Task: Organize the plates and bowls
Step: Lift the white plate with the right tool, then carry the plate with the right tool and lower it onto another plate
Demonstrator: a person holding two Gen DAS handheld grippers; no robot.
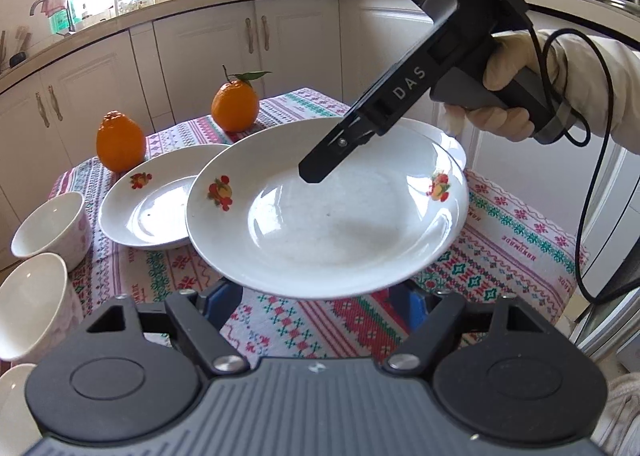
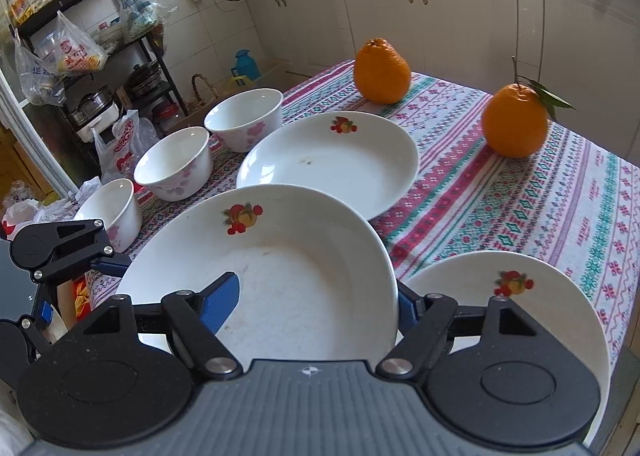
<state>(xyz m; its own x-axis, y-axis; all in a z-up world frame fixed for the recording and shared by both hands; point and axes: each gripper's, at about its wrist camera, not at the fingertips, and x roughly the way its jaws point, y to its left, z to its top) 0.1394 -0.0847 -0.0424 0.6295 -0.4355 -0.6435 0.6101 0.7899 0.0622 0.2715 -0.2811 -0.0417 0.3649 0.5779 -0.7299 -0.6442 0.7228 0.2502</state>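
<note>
A deep white ceramic plate with fruit decals on its rim point(image 1: 328, 224) sits tilted above the worktop, which is covered by a patterned cloth in red, green and white point(image 1: 520, 240). The plate's left edge overlaps a second matching white plate point(image 1: 148, 212) lying flat on the cloth. Its far right edge covers part of a third matching plate point(image 1: 448, 140); whether it rests on that one cannot be told.

The right gripper point(image 2: 312, 304), held by a gloved right hand point(image 1: 508, 84), reaches down onto the tilted plate. Its fingers are spread wide: the left blue pad point(image 2: 222, 300) lies over the plate's inner surface, and the other finger sits beyond the rim on the far side. No firm clamp on the plate is visible.

The left gripper point(image 1: 320, 298) is at the plate's near rim, fingers also wide apart. The plate hides their tips, so contact cannot be judged.

Three white bowls with pink flower prints point(image 2: 244, 120) point(image 2: 174, 162) point(image 2: 112, 212) stand in a row along the worktop's edge, beside the second plate. Two oranges stand farther back on the cloth, one bare point(image 2: 382, 70) and one with a leafy stem point(image 2: 514, 120).
</note>
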